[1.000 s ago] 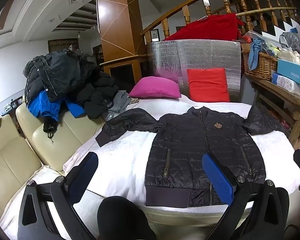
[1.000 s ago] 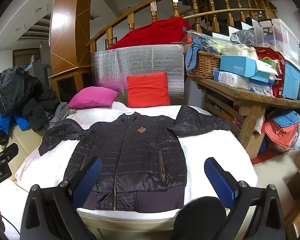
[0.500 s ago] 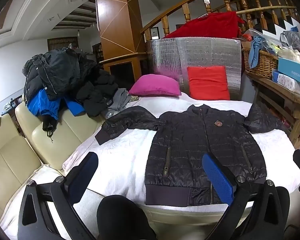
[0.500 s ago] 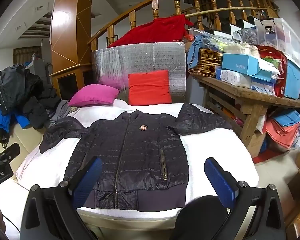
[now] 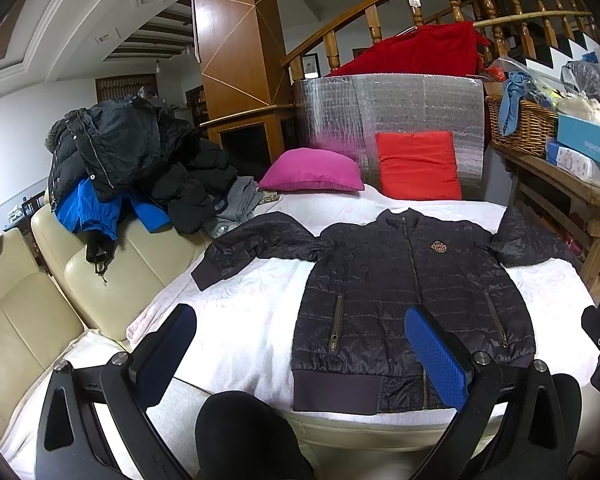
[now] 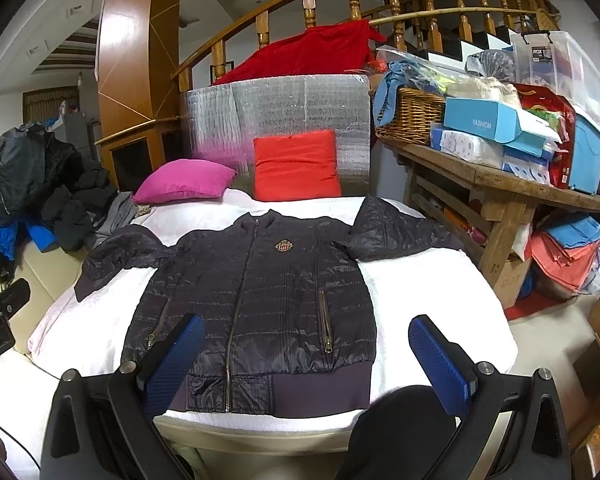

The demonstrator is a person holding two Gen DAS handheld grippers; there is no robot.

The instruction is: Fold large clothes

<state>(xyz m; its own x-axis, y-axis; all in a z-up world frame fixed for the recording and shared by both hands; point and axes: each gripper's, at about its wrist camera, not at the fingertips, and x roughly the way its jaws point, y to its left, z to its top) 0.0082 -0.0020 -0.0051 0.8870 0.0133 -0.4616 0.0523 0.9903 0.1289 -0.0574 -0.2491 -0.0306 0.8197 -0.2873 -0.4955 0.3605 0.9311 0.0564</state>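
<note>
A black quilted jacket (image 5: 412, 292) (image 6: 260, 296) lies face up and zipped on a white-covered surface (image 5: 240, 312) (image 6: 428, 292), sleeves spread to both sides, hem toward me. My left gripper (image 5: 300, 344) hovers open before the hem's left part, its blue pads wide apart and empty. In the right wrist view my right gripper (image 6: 306, 352) is open too, held above the hem's middle and right part. Neither touches the jacket.
A pile of dark and blue coats (image 5: 112, 168) sits on a cream sofa (image 5: 32, 300) at left. A pink cushion (image 5: 312, 170) and a red cushion (image 5: 418, 164) lie behind the jacket. A cluttered wooden table (image 6: 508, 184) stands at right.
Both views have drifted slightly, so the jacket sits a little lower and closer in frame. Both grippers stay open and the jacket has not moved.
</note>
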